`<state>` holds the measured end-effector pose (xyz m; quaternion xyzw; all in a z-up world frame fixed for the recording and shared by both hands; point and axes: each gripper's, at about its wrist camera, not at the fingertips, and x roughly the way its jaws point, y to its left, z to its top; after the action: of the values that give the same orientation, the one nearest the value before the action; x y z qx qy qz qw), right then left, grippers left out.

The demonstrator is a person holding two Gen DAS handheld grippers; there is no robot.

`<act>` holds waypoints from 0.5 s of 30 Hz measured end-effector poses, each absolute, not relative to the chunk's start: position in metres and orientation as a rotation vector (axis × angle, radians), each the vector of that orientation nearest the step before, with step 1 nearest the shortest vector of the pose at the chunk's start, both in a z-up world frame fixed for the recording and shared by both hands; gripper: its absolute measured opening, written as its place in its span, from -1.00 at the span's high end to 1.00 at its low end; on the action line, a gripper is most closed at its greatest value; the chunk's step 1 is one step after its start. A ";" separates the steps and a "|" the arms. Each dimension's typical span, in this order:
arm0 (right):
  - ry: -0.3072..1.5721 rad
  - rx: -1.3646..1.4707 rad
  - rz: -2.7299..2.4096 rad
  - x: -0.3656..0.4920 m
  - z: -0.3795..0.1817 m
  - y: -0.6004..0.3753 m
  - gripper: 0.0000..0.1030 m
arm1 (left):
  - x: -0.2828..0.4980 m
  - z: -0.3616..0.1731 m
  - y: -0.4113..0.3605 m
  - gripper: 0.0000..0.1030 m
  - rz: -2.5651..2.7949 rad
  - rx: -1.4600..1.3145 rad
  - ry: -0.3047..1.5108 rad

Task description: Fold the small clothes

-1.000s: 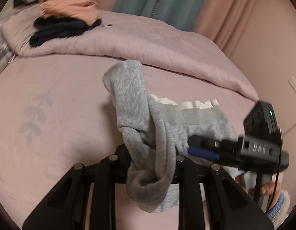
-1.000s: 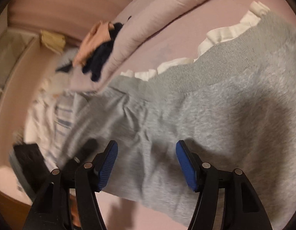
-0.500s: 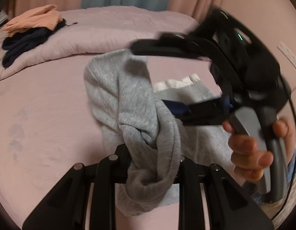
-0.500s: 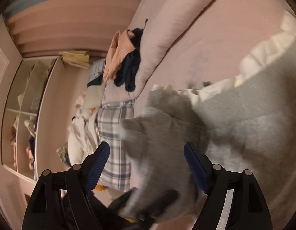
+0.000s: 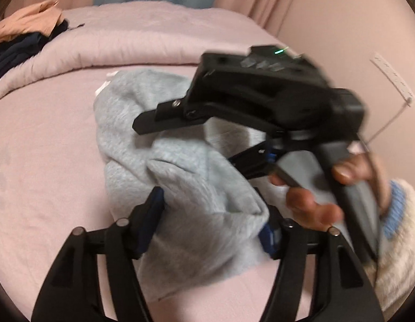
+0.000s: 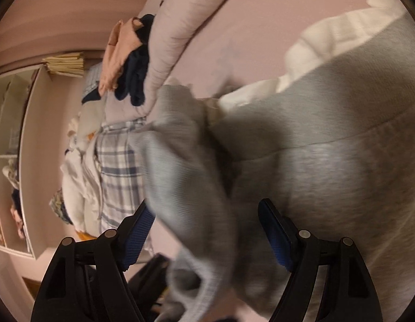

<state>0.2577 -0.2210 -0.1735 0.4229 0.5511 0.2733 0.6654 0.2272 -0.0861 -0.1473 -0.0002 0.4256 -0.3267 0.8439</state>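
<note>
A small grey sweatshirt (image 5: 180,177) with a white hem lies bunched on the pink bed sheet (image 5: 46,161). In the left wrist view my left gripper (image 5: 212,214) is open, its blue pads wide apart with grey cloth lying between them. My right gripper (image 5: 196,136) reaches in from the right above the sweatshirt, its jaws apart. In the right wrist view the right gripper (image 6: 207,230) is open over the grey sweatshirt (image 6: 328,166), with a blurred sleeve (image 6: 180,174) hanging between the pads. The white hem (image 6: 328,43) shows at the top right.
A rolled pink duvet (image 5: 126,43) runs across the far side of the bed, with a peach and navy pile of clothes (image 5: 24,35) on it. A plaid cloth (image 6: 118,166) and white laundry (image 6: 75,187) lie beyond the bed edge beside a cabinet (image 6: 16,134).
My left gripper, shut on the sleeve before, has opened. My right gripper has swung up and over the sweatshirt towards the left. The sleeve has come over onto the body.
</note>
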 end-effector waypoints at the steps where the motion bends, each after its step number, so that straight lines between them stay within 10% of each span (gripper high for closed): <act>1: 1.246 0.963 0.617 0.257 -0.175 -0.224 -0.56 | 0.225 -0.146 -0.086 -0.37 -0.703 -0.003 0.893; 15: 1.273 0.904 0.686 0.255 -0.163 -0.236 -0.56 | 0.206 -0.149 -0.119 -0.34 -0.831 0.155 0.875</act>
<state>0.2550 -0.2356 -0.1631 0.3994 0.5621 0.3028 0.6580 0.2065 -0.1190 -0.1486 0.0729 0.4111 -0.3903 0.8206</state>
